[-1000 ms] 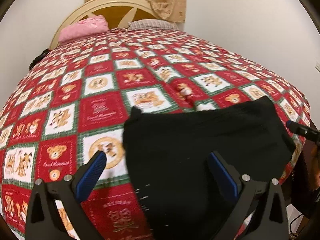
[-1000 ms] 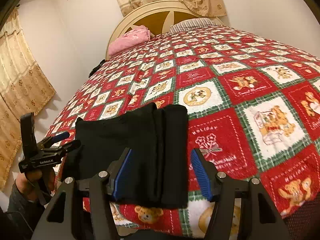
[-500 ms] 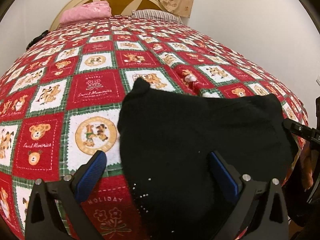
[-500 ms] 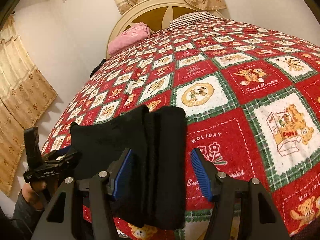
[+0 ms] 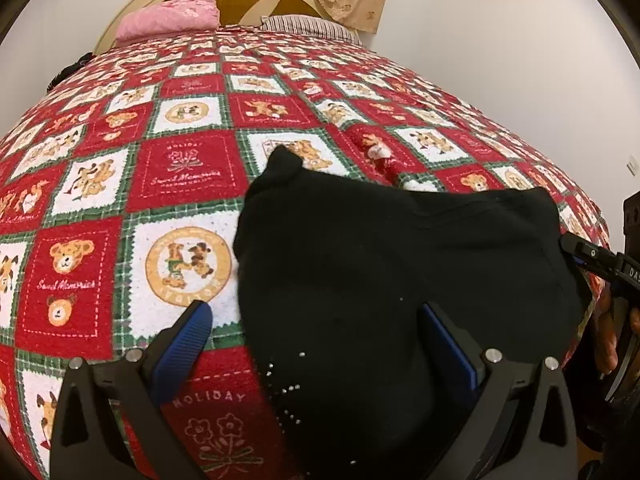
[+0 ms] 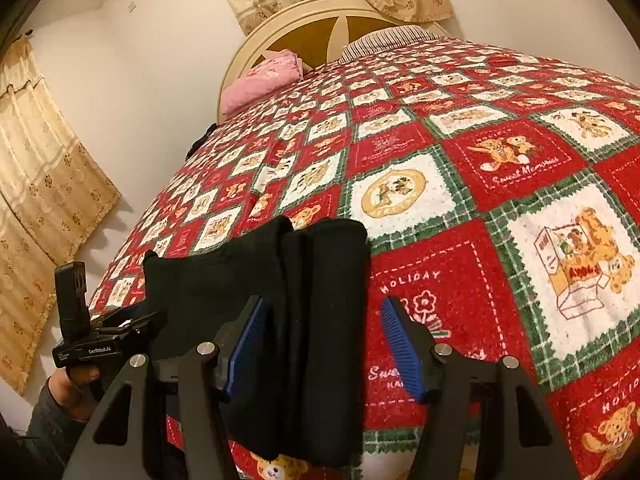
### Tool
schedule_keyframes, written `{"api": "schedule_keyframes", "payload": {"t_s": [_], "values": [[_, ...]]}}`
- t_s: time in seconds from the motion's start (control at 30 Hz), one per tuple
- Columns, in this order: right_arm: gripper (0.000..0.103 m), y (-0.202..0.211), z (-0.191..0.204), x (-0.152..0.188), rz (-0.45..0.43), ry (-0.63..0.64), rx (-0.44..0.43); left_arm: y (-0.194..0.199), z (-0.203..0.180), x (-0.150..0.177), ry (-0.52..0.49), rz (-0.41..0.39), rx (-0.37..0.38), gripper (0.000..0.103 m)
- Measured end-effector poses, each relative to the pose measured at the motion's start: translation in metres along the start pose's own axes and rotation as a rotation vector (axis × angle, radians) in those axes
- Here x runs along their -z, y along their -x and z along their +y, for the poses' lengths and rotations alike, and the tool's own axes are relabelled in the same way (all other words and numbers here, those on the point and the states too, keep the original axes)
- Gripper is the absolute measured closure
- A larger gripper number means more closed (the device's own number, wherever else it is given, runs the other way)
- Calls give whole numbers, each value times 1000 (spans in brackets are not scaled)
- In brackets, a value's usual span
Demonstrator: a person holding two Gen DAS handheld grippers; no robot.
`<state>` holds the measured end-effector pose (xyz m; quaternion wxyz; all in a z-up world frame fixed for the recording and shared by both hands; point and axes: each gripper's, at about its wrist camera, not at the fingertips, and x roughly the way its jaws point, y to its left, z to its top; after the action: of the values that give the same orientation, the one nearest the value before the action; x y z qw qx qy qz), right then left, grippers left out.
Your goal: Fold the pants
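Observation:
The black pants (image 5: 400, 280) lie folded into a thick pad near the foot edge of the bed, on a red teddy-bear quilt (image 5: 180, 172). My left gripper (image 5: 316, 340) hovers open over their left edge, one pad above the quilt and the other above the black cloth. In the right wrist view the pants (image 6: 280, 280) show stacked folds. My right gripper (image 6: 324, 340) is open and straddles their right-hand fold without pressing on it. Each gripper shows in the other's view: the left gripper (image 6: 148, 318) in a hand at the pants' far end, the right gripper (image 5: 576, 248) at the right edge.
A pink pillow (image 6: 264, 80) and a striped pillow (image 6: 392, 40) lie at the cream headboard (image 6: 320, 16). Patterned curtains (image 6: 40, 184) hang on the left wall. The bed's foot edge runs just under both grippers. White walls flank the bed.
The left wrist view has tilted down and rolled a little, so the pants fill more of it. The right gripper came slightly lower and closer to the pants. Both jaws stayed equally wide.

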<state>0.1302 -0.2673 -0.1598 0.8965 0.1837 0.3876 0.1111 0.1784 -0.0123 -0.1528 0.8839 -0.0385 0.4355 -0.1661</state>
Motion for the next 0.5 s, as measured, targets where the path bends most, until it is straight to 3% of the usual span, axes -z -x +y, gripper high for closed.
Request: {"api": "schedule_keyframes", "payload": {"t_s": [0.3,0.4,0.43,0.5], "values": [[45,-7,13,2,1,58,5,4,4,3,7,-17,33,0],[57,-11,9,3,6,47,4,7,4,3,3,-27,49,0],[67,-10,6,3,7,33,-12,8,4,4,3,-32,57,4],[74,-6,3,1,2,0,-63,13,6,6,12,-47,106,18]]}}
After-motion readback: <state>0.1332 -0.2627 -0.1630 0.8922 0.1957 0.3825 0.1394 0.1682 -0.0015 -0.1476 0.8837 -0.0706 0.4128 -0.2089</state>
